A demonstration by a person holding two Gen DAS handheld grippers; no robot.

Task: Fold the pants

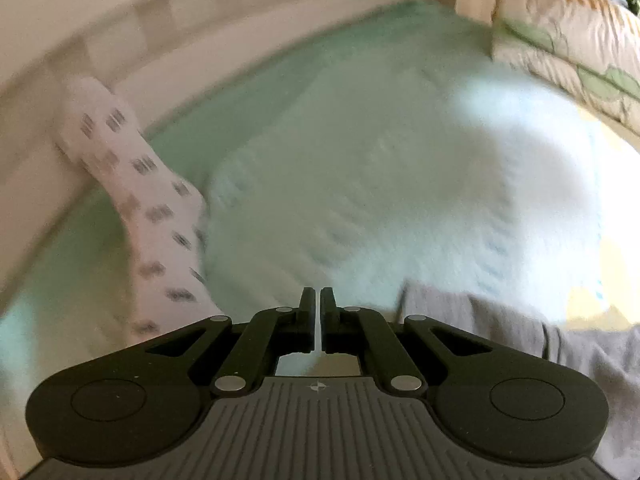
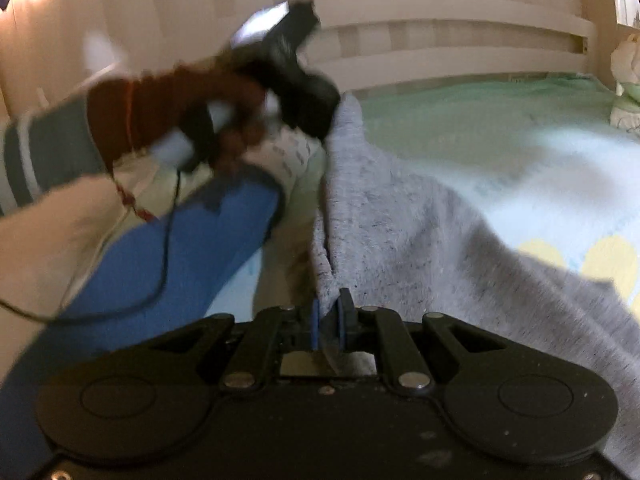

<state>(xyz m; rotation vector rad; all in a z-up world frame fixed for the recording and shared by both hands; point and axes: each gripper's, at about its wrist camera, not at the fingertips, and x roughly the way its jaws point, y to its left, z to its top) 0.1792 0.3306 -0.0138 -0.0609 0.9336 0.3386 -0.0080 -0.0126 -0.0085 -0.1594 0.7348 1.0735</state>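
The grey pants (image 2: 420, 232) lie spread over a pale bed sheet (image 2: 500, 120). My right gripper (image 2: 329, 308) is shut on their near edge, and grey cloth shows between its blue pads (image 2: 315, 320). That edge runs up to a raised peak at my left gripper (image 2: 326, 128), held in a person's hand (image 2: 180, 108), which seems to pinch the cloth there. In the left wrist view my left gripper (image 1: 318, 294) stands shut with only a thin slit between its fingers. There the pants (image 1: 540, 344) show at its lower right, and the pinched spot cannot be seen. Both views are blurred.
A slatted wooden bed frame (image 2: 440, 24) runs along the far side. White cloth with small dark marks (image 1: 132, 184) lies at the left. A blue padded shape (image 2: 172, 248) and a thin cable (image 2: 168, 240) are near the hand. A folded quilt (image 1: 568, 44) sits at the far right.
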